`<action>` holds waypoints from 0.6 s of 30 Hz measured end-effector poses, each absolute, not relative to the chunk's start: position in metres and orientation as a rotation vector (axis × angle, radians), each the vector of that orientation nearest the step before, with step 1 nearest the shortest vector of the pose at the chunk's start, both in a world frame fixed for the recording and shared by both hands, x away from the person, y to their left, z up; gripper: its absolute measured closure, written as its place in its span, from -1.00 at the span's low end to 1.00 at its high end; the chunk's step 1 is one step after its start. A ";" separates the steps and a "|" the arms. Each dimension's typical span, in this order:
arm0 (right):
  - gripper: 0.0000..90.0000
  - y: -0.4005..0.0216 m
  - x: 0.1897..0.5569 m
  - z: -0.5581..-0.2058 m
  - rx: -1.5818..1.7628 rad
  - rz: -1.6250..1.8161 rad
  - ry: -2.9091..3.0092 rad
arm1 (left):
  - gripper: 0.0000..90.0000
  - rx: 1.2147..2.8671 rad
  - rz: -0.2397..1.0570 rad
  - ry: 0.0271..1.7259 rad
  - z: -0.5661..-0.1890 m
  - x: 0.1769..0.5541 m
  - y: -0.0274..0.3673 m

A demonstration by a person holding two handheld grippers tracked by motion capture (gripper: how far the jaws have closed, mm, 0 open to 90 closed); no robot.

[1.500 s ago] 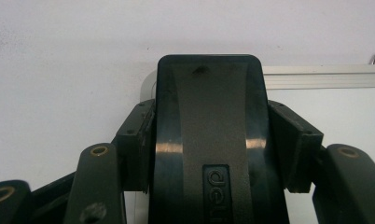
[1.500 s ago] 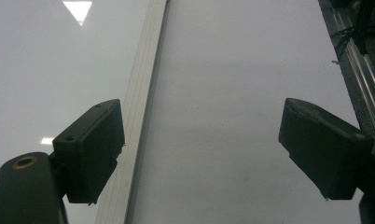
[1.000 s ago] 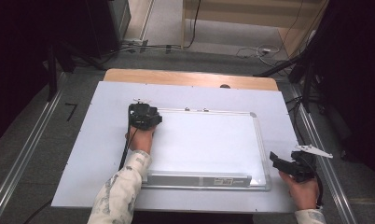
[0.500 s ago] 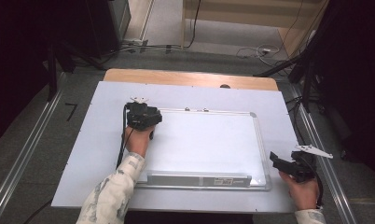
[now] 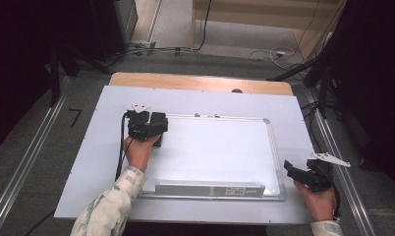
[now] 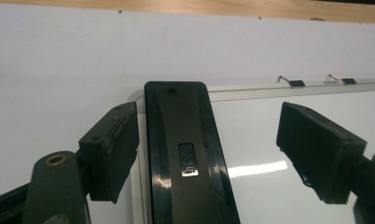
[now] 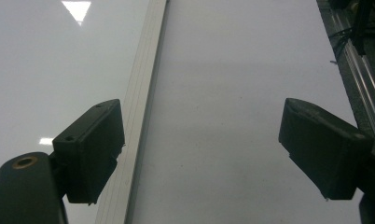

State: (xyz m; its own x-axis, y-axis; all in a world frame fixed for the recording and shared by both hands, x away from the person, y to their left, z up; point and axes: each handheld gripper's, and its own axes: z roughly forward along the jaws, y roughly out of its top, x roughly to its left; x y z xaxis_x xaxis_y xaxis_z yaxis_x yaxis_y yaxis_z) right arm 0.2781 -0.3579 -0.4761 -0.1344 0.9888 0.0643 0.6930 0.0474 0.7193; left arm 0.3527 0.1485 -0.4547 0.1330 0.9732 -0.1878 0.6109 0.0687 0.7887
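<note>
A black eraser [image 6: 185, 154] lies flat on the top left corner of the whiteboard [image 5: 215, 152], its long side pointing away from me. My left gripper [image 5: 154, 123] hovers over it. In the left gripper view the jaws [image 6: 213, 149] have just been opening and stand on either side of the eraser; the left pad is close beside it and the right pad is well apart. My right gripper [image 5: 290, 169] rests at the board's lower right corner. Its jaws [image 7: 199, 149] are open over the board's right frame with nothing between them.
The whiteboard [image 7: 45, 70] lies on a white sheet [image 5: 97, 147] that covers a wooden table [image 5: 195, 82]. Two binder clips [image 6: 293, 82] sit at the board's far edge and a tray [image 5: 210, 189] runs along its near edge. Metal rails and cables flank the table.
The left gripper's jaws have opened off the eraser and the hand has lifted slightly. The eraser stays on the board's corner. The right hand has not moved.
</note>
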 end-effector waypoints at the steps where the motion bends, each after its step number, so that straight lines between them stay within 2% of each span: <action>1: -0.71 -0.358 0.278 -0.476 1.686 0.863 1.877 | -0.53 1.631 0.587 1.557 -0.453 0.351 0.149; 18: -0.71 -0.359 0.278 -0.477 1.683 0.859 1.878 | -0.56 1.639 0.582 1.508 -0.450 0.339 0.156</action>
State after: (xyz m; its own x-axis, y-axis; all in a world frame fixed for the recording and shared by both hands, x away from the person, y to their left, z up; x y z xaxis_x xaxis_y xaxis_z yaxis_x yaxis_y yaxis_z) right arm 0.2777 -0.3592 -0.4767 -0.1348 0.9890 0.0605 0.6927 0.0504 0.7195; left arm 0.3388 0.1562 -0.4504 0.1776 0.9661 -0.1876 0.5895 0.0482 0.8063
